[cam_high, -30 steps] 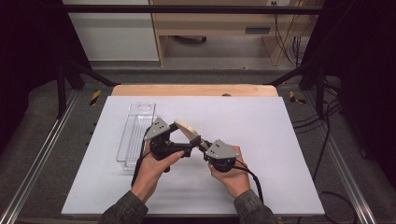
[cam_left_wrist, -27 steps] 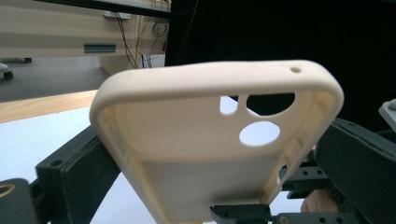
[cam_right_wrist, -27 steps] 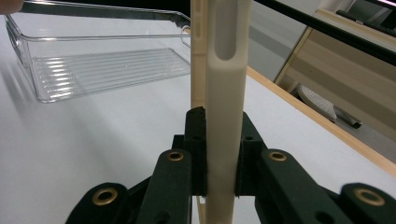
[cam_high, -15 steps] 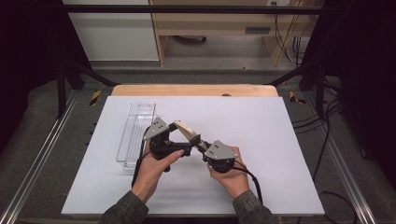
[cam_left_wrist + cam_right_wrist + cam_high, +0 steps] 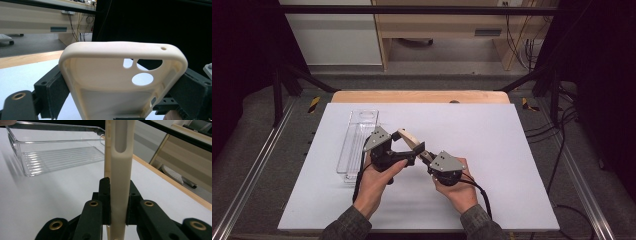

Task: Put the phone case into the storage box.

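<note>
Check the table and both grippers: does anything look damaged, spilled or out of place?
Nothing stands out. The cream phone case is held intact between the left gripper and right gripper; the clear tray lies flat.

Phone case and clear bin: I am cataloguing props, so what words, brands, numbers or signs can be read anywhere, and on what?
None can be read.
Phone case: plain cream, no print.
Clear bin: no label visible.
Gripper plates: bare grey.
</note>
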{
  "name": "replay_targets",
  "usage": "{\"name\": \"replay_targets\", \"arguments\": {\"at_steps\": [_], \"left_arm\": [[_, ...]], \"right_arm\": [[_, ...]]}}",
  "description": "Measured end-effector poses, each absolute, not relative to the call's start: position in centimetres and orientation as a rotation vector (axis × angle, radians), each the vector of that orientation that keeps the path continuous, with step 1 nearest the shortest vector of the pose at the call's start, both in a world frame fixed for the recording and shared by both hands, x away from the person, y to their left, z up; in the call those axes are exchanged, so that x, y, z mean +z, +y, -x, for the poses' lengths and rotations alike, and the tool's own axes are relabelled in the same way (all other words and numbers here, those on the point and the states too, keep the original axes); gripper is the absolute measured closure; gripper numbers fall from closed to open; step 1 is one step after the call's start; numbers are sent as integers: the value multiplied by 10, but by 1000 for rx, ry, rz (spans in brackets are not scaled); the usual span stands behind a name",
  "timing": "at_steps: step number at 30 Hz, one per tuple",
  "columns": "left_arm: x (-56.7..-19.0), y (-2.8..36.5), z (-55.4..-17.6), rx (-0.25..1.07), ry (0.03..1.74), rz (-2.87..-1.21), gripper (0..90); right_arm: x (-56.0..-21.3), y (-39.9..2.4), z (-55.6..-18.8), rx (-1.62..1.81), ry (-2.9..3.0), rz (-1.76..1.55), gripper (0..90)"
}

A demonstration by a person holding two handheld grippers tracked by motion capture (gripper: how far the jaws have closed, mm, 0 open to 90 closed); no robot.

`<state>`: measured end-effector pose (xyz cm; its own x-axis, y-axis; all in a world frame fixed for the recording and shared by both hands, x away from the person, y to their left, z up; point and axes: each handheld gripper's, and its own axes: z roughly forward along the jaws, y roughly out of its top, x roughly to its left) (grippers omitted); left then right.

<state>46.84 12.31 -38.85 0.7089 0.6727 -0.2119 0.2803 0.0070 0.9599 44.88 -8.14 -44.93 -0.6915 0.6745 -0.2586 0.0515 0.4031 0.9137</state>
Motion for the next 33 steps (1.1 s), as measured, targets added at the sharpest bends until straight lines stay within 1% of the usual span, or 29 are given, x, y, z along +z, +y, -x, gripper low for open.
{"name": "replay_targets", "arguments": {"at_steps": [5, 7, 9, 13, 14, 17, 20, 23, 27, 33], "left_arm": [[-387, 123, -467, 378, 789, -1583, 103], [-387, 124, -467, 381, 788, -1580, 103], [-387, 124, -467, 390, 787, -1582, 104], [-386, 125, -468, 404, 787, -1586, 104], [-386, 126, -468, 410, 786, -1587, 104], [-384, 126, -468, 432, 777, -1589, 104], [-381, 128, -468, 449, 775, -1588, 104], [-378, 130, -467, 461, 778, -1583, 104], [-372, 135, -467, 483, 775, -1579, 105], [-361, 145, -466, 533, 766, -1581, 105]], "right_arm": [[-449, -81, -449, 1311, 2044, -623, 787], [-448, -81, -449, 1314, 2043, -642, 760], [-447, -82, -449, 1313, 2046, -658, 667], [-446, -84, -448, 1284, 2063, -704, 414], [-446, -85, -447, 1270, 2073, -717, 365], [-446, -87, -445, 1246, 2115, -726, 236], [-445, -91, -441, 1264, 2133, -760, 159], [-445, -97, -438, 1263, 2131, -777, 106], [-443, -109, -435, 1285, 2090, -813, 71], [-440, -128, -431, 1329, 2017, -840, 61]]}}
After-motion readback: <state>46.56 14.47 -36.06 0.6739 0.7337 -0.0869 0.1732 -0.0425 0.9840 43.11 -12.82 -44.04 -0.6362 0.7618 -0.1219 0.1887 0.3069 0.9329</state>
